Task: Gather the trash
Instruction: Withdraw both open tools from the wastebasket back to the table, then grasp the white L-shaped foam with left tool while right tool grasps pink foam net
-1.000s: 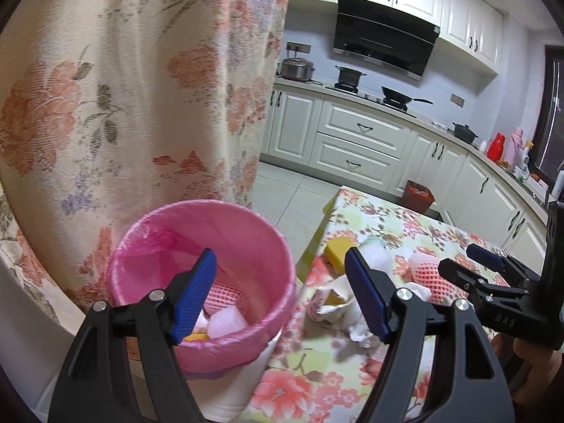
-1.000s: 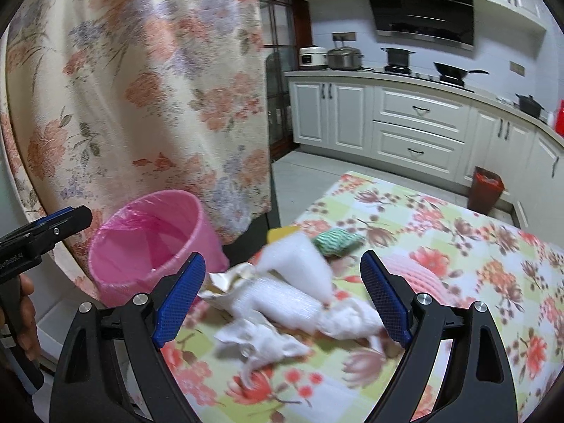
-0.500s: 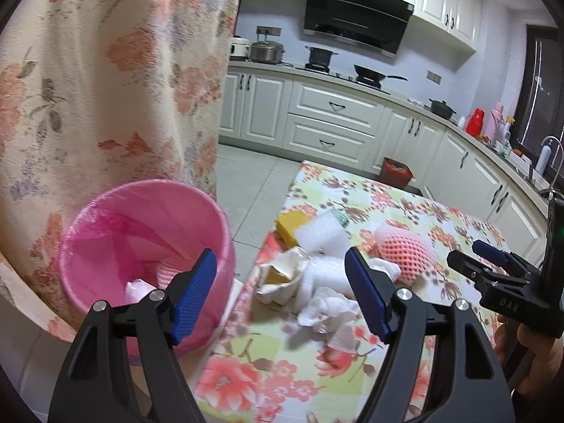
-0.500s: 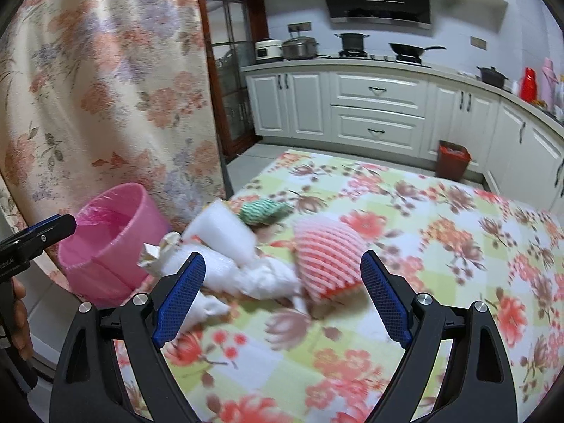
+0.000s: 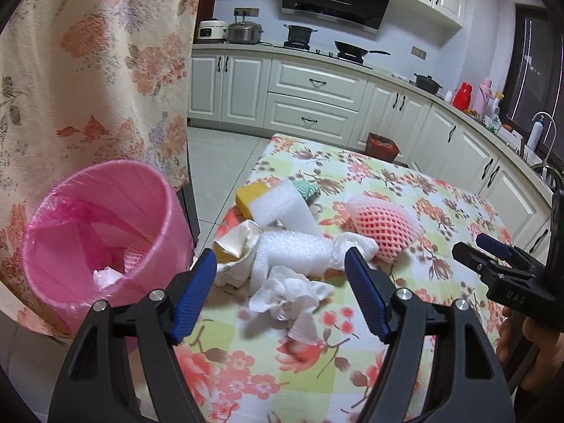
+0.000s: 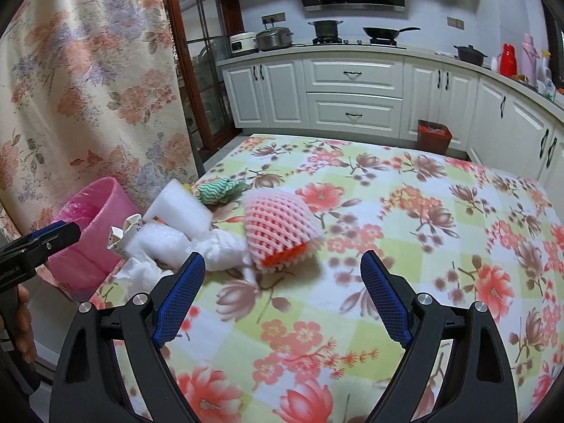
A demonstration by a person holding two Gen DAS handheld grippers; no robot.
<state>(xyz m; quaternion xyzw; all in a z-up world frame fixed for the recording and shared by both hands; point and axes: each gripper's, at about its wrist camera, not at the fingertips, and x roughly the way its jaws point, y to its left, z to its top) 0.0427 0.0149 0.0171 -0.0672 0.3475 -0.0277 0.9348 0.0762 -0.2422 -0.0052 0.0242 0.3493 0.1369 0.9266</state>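
A heap of trash lies at the worktop's (image 6: 405, 211) left edge: a pink foam fruit net (image 6: 276, 227), white foam sheets (image 5: 282, 208), crumpled tissue (image 5: 287, 290), a yellow sponge (image 5: 248, 194). Just beside it stands a pink lined bin (image 5: 102, 232) holding scraps. The left gripper (image 5: 280, 283) and right gripper (image 6: 282, 290) hover with fingers apart, empty.

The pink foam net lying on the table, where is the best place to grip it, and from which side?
Probably at the wide open end of the pink foam net, where the orange rim faces the right gripper. Come from the near side, one finger above and one below. It lies flat and looks soft, so the mesh should pinch easily, clear of the white foam pieces beside it.
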